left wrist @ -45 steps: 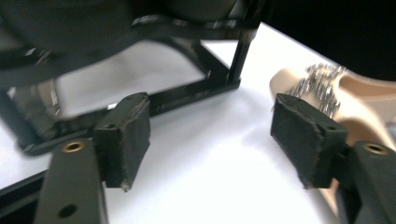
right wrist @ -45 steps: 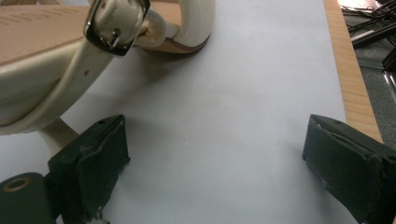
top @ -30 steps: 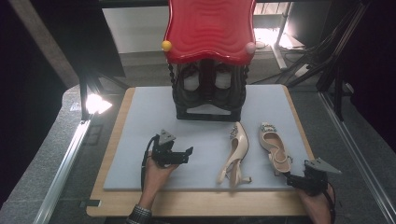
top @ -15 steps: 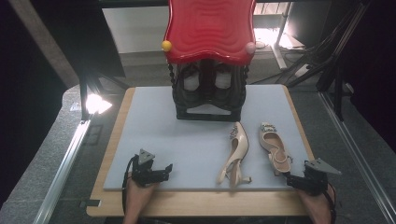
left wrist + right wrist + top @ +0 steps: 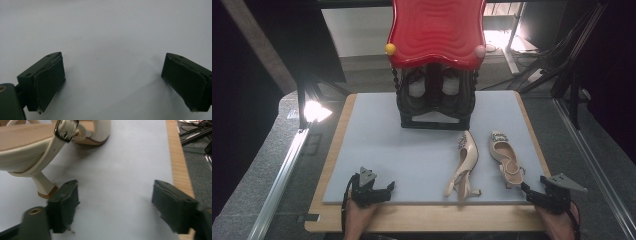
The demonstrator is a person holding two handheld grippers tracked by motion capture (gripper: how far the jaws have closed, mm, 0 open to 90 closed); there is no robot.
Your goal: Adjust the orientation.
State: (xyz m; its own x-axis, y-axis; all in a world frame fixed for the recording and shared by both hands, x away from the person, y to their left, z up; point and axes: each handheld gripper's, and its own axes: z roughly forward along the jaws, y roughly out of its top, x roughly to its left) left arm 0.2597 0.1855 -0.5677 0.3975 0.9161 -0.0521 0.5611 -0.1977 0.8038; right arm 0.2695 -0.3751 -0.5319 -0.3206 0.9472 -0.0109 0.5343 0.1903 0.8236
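A black shoe rack (image 5: 435, 100) under a red wavy top (image 5: 435, 31) stands at the far edge of the grey mat (image 5: 377, 145), probably the shoes' destination; what it holds is too dark to tell. The upright cream slingback (image 5: 505, 159) sits just ahead of the right gripper (image 5: 532, 192), whose jaws have just been closing with nothing between them, the heel (image 5: 45, 187) beside one pad. The left gripper (image 5: 384, 189) rests wide and empty, well apart.
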